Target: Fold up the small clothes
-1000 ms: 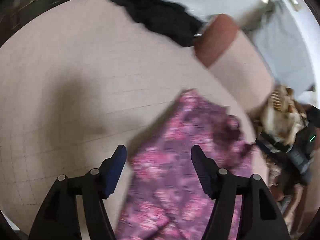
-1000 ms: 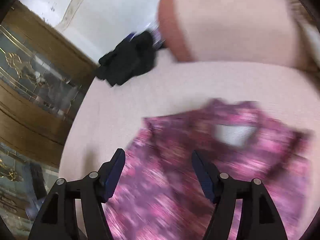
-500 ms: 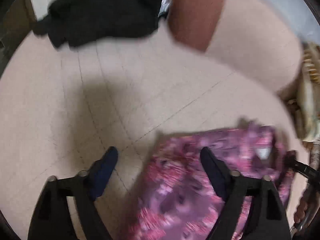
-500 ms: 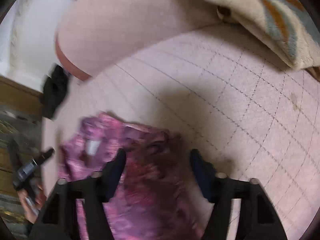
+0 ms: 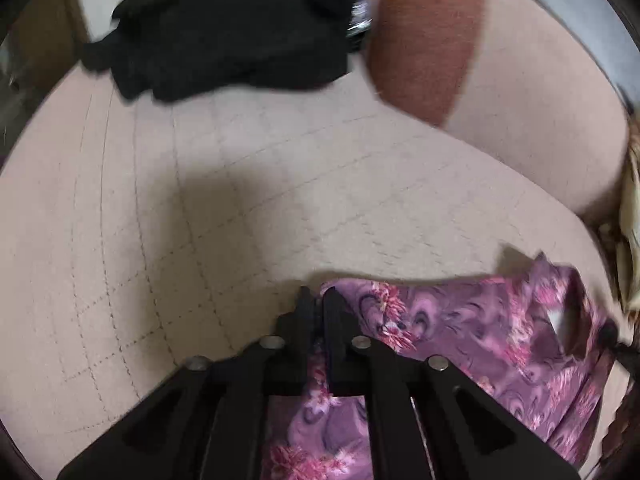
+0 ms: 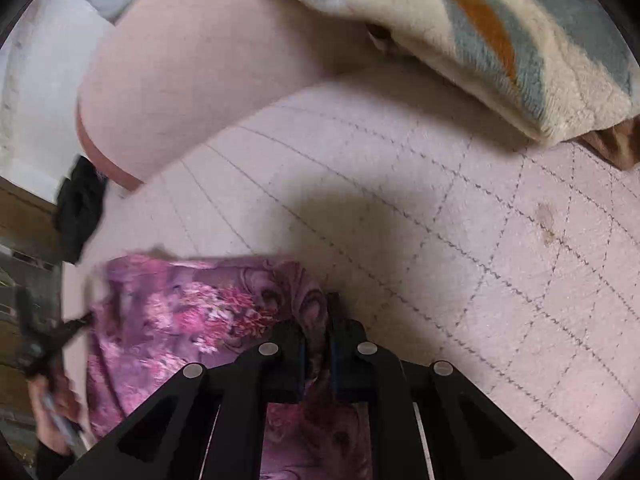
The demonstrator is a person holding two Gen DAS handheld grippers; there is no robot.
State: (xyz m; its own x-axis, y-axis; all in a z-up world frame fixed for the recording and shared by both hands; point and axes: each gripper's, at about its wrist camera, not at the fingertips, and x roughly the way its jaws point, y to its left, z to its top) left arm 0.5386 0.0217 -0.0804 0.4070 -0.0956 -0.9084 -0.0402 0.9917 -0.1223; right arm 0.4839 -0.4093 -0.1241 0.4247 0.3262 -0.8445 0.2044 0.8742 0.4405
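Left wrist view takes in the widest thing first, the quilted pink sofa seat (image 5: pixel 248 216) that serves as the folding surface, its stitched grid bare except at the edges; behind it rises the pink backrest (image 5: pixel 532 92) with a rust-coloured cushion (image 5: pixel 424 32) leaning on it, and a heap of black clothing (image 5: pixel 224 28) lies at the far edge, well apart from the work, probably waiting its turn; from the right wrist view a fleecy patterned blanket (image 6: pixel 500 28) hangs over the backrest, clear of the seat; the task's own piece, the purple floral garment (image 5: pixel 472 332), lies spread flat on the near part of the seat, its label showing at the neck opening toward the right, which suggests it has been laid out so that its top edge can be lifted and carried over; the left gripper (image 5: pixel 316 308) sits at the garment's left corner, jaws closing to a narrow gap with the cloth edge pinched between them; the right gripper (image 6: pixel 318 316) sits at the opposite corner of the same edge, jaws likewise closing on a bunched fold of the fabric; holding both corners at once should keep the edge taut and straight for the fold.
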